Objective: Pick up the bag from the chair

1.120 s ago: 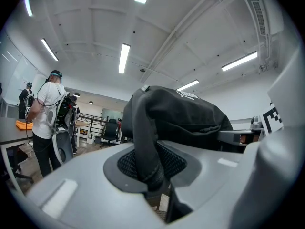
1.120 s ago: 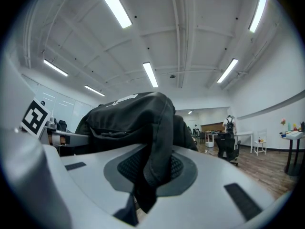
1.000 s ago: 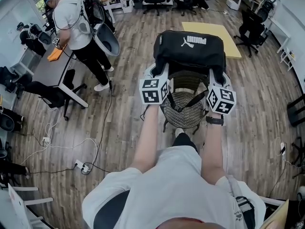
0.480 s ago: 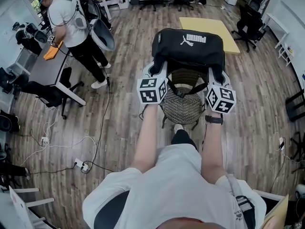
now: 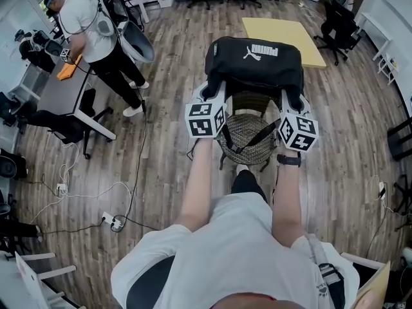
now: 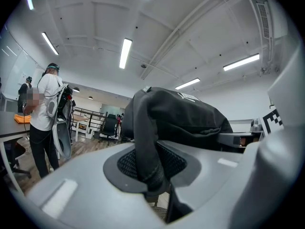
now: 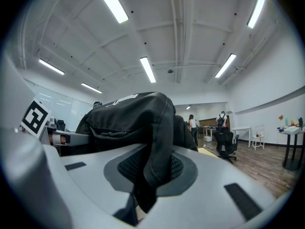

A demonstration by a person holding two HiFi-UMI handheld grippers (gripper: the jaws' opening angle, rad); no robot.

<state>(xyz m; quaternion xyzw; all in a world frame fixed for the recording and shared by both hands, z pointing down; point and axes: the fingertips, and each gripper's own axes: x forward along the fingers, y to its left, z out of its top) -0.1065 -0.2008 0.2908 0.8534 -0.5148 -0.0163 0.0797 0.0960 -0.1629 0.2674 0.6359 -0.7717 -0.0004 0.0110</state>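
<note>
Bag position [image 5: 254, 66]: raised between the two grippers, above and just beyond the woven seat of the chair [image 5: 248, 148]; contact with the chair back possibly remaining, not clear from the head view.
Left gripper [image 5: 215, 94]: clamped on the bag's left end; in the left gripper view [image 6: 153, 178], closed tight on a hanging fold of black cloth [image 6: 145, 147] drawn down across the mesh pad.
Right gripper [image 5: 293, 99]: clamped on the bag's right end; in the right gripper view [image 7: 145, 180], pinching a thick fold of the same cloth [image 7: 159, 142] lying over the pad.
Bag relative to fingers: bulk rising beyond the fingertips in both gripper views, held level from both ends, with only the gathered end fabric inside each grip.
Bag appearance: black soft duffel, rounded and full, with white logo and lettering on top and stitched seams along the folds.
Strap [image 5: 252, 136]: black, hanging slack under the bag, draped across the seat.
Surroundings: wood-plank floor [image 5: 167, 76]; person in a white shirt [image 5: 87, 21] at a desk [image 5: 64, 92], well apart on the left; yellow mat [image 5: 290, 36] beyond the bag.
</note>
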